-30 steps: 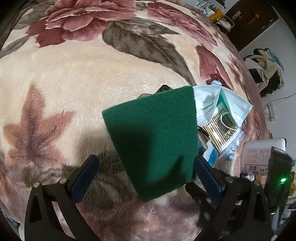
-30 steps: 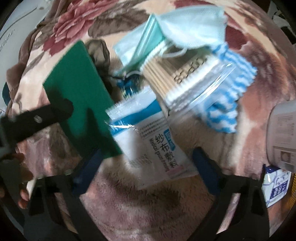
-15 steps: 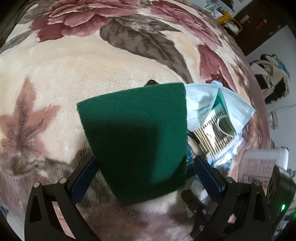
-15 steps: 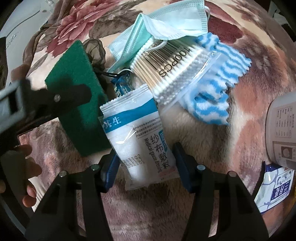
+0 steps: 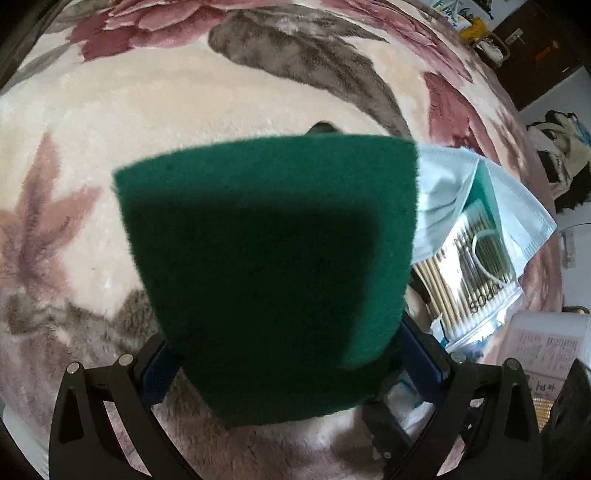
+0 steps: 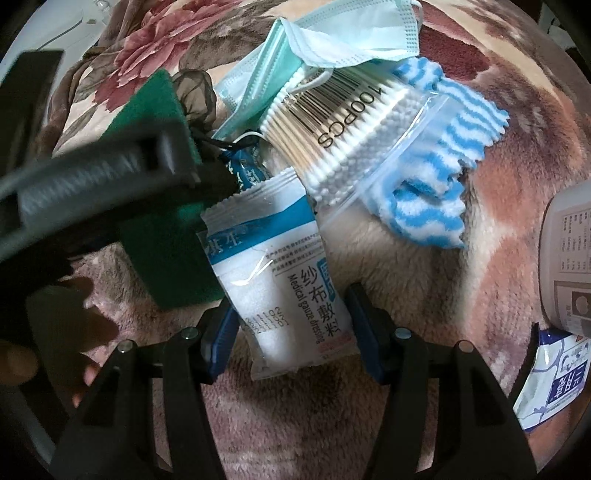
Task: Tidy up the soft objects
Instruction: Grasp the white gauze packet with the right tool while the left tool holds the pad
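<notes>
A green scouring pad (image 5: pixel 266 258) lies on the floral blanket (image 5: pixel 147 129) and fills the left wrist view. My left gripper (image 5: pixel 290 354) straddles its near end, open, with a blue finger at each side edge. In the right wrist view my right gripper (image 6: pixel 291 321) is shut on a white and blue medical gauze packet (image 6: pixel 273 273), pads against its two long sides. Behind the packet lie a bag of cotton swabs (image 6: pixel 343 125), pale blue face masks (image 6: pixel 351 33) and a blue-and-white striped cloth (image 6: pixel 443 147). The left gripper's dark finger crosses over the green pad (image 6: pixel 166 240) there.
A brown sheer fabric (image 6: pixel 195 92) is bunched behind the green pad. A white printed container (image 6: pixel 569 258) and a wipes pack (image 6: pixel 554 376) sit at the right edge. A person's hand (image 6: pixel 37 354) shows at the lower left. Bare blanket stretches to the left.
My left gripper has sunk toward the green pad, which now spans the gap between its fingers. The right jaws narrowed from wide apart onto the gauze packet.
</notes>
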The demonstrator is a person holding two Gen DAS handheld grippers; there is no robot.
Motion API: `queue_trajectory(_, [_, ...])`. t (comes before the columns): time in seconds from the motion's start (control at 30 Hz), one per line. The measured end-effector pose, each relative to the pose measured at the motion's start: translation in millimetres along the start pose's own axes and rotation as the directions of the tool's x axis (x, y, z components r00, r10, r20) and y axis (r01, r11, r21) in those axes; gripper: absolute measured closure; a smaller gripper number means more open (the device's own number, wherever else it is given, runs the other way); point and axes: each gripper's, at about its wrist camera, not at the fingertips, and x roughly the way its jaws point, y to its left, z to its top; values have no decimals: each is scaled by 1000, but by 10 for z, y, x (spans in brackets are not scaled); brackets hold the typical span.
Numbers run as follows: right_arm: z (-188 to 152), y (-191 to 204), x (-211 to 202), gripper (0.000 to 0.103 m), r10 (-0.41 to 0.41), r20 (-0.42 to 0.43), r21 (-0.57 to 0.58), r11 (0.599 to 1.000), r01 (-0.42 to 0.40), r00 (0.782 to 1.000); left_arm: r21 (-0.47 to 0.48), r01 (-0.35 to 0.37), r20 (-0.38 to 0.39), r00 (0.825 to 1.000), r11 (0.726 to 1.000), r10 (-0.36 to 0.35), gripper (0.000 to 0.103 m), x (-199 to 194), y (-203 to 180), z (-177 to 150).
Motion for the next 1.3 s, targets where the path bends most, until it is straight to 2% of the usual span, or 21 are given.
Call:
queue_trajectory(0.17, [15,-19,-3,45,9,6,-5,1000,-9,1000,11,38,13,999,999,-38,4,-115,126,-25])
queue_trajectory(0.33, [-16,-59,-91,45,22,14,11,1000,-23,1000,72,-33,45,999,997,30,4,-346,230,-74])
queue_trajectory(0.43, [-59,-27,-143,45,30,19,15,999,-30,999,103,-62,26,998,993,60,4,-420,358,-118])
queue_trajectory(0.6, [-158,81,-211,45,38,21,2,999,-38,999,143,-66,-25,997,988,71,4,-489,579,-229])
queue_trajectory(0.7, [-227,160,-244,45,41,22,-4,999,-41,999,136,-75,-35,996,988,80,4,-531,714,-316])
queue_trajectory(1.07, [-392,320,-218,43,42,16,12,999,-42,999,154,-85,-42,995,984,93,3,-464,960,-555])
queue_trajectory(1.17, [-389,355,-169,43,19,16,13,1000,-19,1000,165,-80,-46,995,983,89,3,-435,978,-604])
queue_trajectory(1.3, [-367,421,-124,34,-12,41,-14,1000,13,999,167,-65,-49,996,984,74,3,-405,1004,-632])
